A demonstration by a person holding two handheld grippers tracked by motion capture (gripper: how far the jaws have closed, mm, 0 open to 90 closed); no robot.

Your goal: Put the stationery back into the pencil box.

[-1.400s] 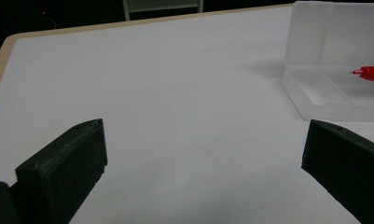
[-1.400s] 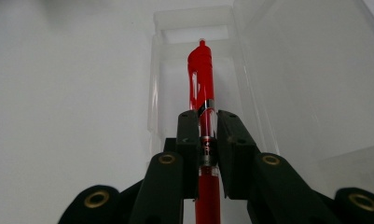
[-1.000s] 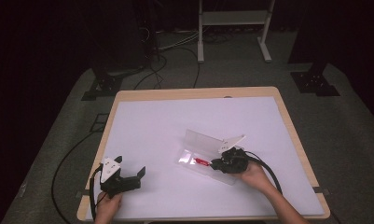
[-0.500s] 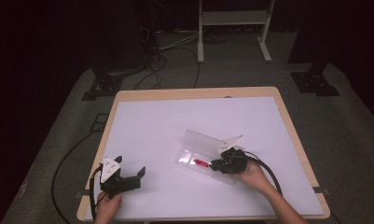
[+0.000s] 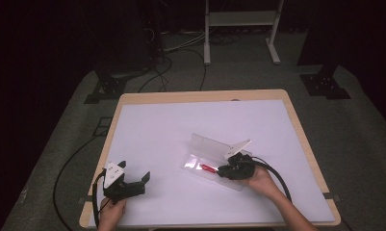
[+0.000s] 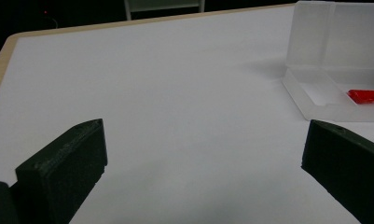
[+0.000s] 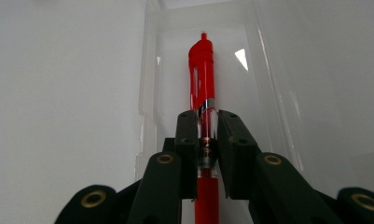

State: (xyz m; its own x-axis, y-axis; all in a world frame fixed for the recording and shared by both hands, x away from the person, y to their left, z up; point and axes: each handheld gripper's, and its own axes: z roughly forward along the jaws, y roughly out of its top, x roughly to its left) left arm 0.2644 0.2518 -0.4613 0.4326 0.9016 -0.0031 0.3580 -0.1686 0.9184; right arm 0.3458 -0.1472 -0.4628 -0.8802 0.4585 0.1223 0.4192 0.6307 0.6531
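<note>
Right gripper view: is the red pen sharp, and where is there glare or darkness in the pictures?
Right gripper view: the red pen is sharp, with a small glare patch on the clear box. High view: the white table is bright, the room around it dark. Left gripper view: the near fingers look soft.

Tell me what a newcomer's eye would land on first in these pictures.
The red pen stands out first: it lies in a clear plastic box with its lid raised, right of the middle of the white table. The right hand-held gripper is closed on the pen's barrel. The left hand-held gripper sits near the table's front left corner, jaws wide apart over bare table.
</note>
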